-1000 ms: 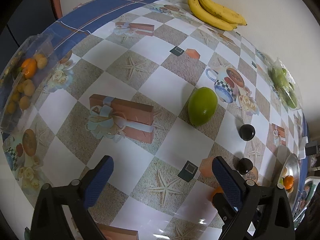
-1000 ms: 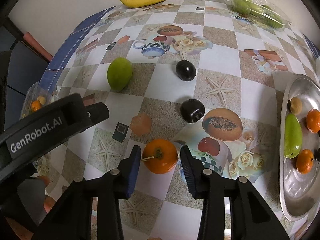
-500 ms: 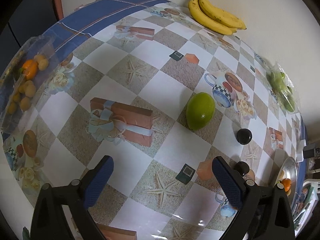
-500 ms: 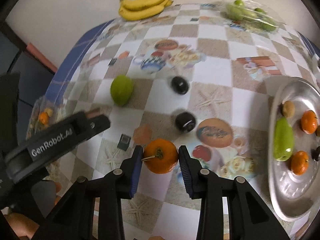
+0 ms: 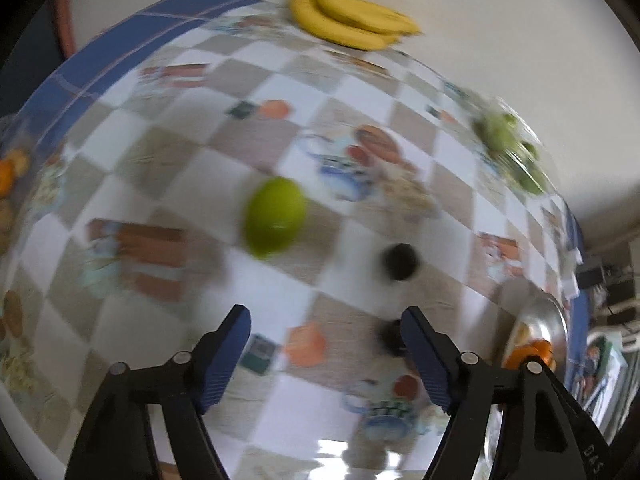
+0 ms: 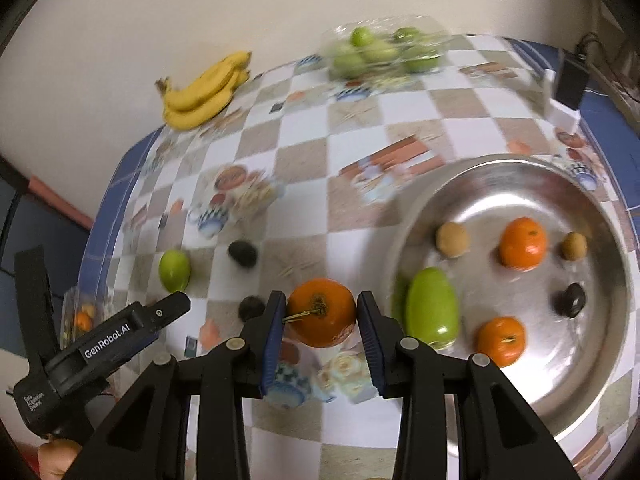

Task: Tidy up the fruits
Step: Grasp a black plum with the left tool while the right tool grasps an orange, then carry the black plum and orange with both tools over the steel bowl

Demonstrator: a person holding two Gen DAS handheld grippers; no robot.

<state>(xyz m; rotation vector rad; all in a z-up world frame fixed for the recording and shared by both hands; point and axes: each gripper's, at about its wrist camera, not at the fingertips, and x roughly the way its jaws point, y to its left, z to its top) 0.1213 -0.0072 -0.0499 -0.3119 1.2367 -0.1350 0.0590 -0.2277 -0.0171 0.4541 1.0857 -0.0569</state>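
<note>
My right gripper (image 6: 321, 322) is shut on an orange (image 6: 321, 312) and holds it above the table, just left of a large steel plate (image 6: 520, 172). The plate holds two oranges, a green mango (image 6: 432, 306), two brown fruits and a dark fruit. My left gripper (image 5: 326, 354) is open and empty above the table; its body shows in the right wrist view (image 6: 108, 336). A green fruit (image 5: 274, 216) and two dark fruits (image 5: 400, 262) lie on the tablecloth ahead of it. The left wrist view is blurred.
A bunch of bananas (image 6: 204, 90) lies by the wall at the back. A clear bag of green fruits (image 6: 380, 52) sits at the back right. A bag with small orange fruits (image 6: 82, 316) lies at the left table edge. A black box (image 6: 570, 80) stands at the far right.
My right gripper has lifted the orange and carried it right, next to the steel plate. My left gripper has swung right, staying open.
</note>
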